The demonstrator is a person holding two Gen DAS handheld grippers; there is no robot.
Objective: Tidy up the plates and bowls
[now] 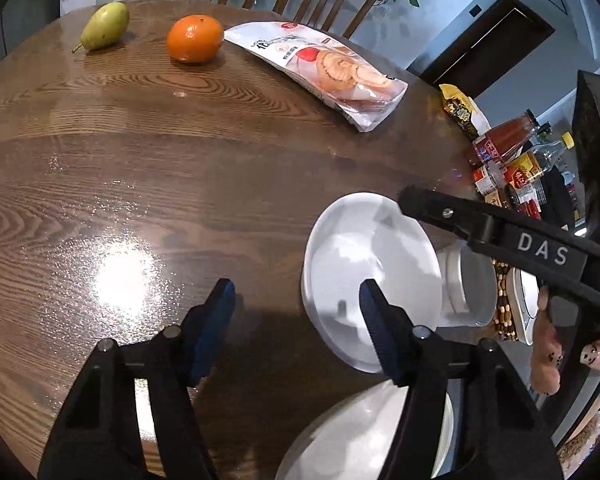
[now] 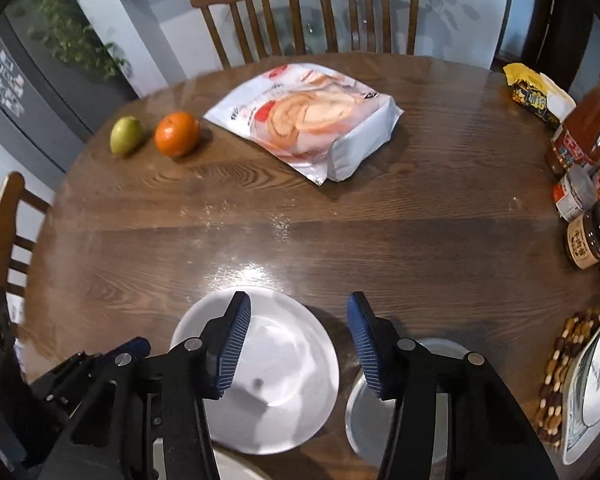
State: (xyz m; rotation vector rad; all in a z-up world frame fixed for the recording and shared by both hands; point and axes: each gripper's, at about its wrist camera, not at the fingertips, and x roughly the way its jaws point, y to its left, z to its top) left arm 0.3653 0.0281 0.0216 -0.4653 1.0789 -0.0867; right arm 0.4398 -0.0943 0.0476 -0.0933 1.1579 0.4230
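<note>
The left claw [image 1: 296,300] hangs over the near part of the round wooden tabletop [image 1: 180,160], its blue-padded jaws apart with nothing between them but bare wood. Its right-hand finger overlaps the near rim of a white bowl [image 1: 360,256], though whether it touches the rim cannot be told. A second white dish [image 1: 364,432] lies at the near edge, partly hidden under that finger. Just beyond the bowl's right side a white cup-like vessel [image 1: 468,292] lies beside a beaded wooden mat [image 1: 504,312].

The right claw [image 2: 298,340] also stands part open and grips nothing. Its left finger overlaps the white bowl [image 2: 284,384], its right finger overlaps a grey-rimmed dish [image 2: 364,416], and bare tabletop shows in the gap. In the left wrist view the other tool's black arm crosses above the bowl, printed "DAS" in white letters, with a hand [image 1: 548,344] behind it.

Toward the far edge lie a green pear [image 2: 126,135], an orange [image 2: 177,134] and a white bag picturing a swirled roll [image 2: 308,120]; its print is too blurred to read. Along the right edge stand a yellow snack pack [image 2: 536,92], a red sauce bottle [image 2: 584,128] and a brown jar [image 2: 592,238] whose label carries Chinese characters, not legible.
</note>
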